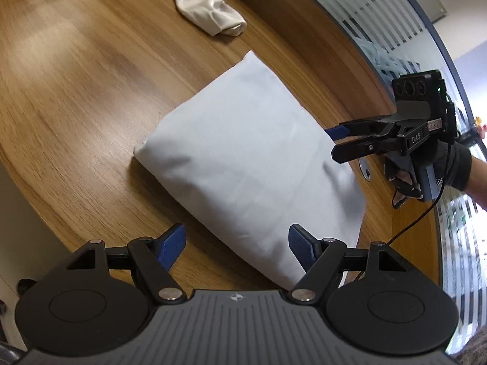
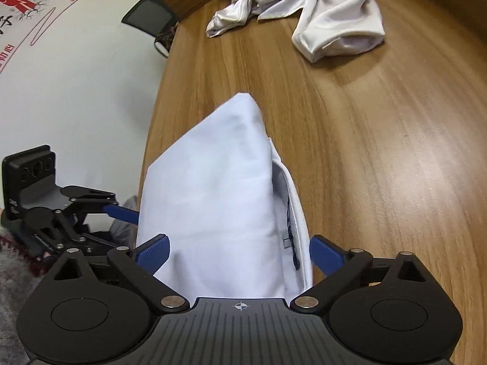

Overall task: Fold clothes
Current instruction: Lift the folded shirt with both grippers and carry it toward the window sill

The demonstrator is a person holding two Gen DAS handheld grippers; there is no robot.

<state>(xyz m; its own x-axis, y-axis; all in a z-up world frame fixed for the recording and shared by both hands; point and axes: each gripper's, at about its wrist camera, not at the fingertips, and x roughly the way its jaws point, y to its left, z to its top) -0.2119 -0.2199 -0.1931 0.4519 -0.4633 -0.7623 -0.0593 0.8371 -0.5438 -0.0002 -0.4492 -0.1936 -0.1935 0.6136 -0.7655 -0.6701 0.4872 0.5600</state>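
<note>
A: Since the count starts with the work piece: one folded white shirt (image 1: pixel 243 164), lying flat on the wooden table (image 1: pixel 76 91) near its curved edge. Layers stacked into a compact packet; in the right wrist view a collar and label (image 2: pixel 290 237) show along one side.

B: Tools on it?

A: Two. Left gripper (image 1: pixel 237 243), jaws spread wide, blue pads (image 1: pixel 172 243) at the near corner of the packet, nothing pinched. Right gripper (image 2: pixel 240 252), jaws also spread wide, straddling the packet's end with cloth between the pads but not pressed by them. A gloved hand (image 1: pixel 426 176) carries it.

B: Step in hand?

A: My reading: this shirt's folding is finished or nearly so, and both tools have let go. Whether a last tuck is intended I cannot tell.

B: Further out?

A: One heap of crumpled white clothes (image 2: pixel 304 9), unfolded, at the far end of the table, well apart from the packet. Beyond the table: a black chair (image 2: pixel 149 18) and a wall with a red poster (image 2: pixel 18 3).

B: Next move calls for?

A: Probably lifting both tools clear without dragging the top layer, then reaching across to the heap and picking one garment out singly.
</note>
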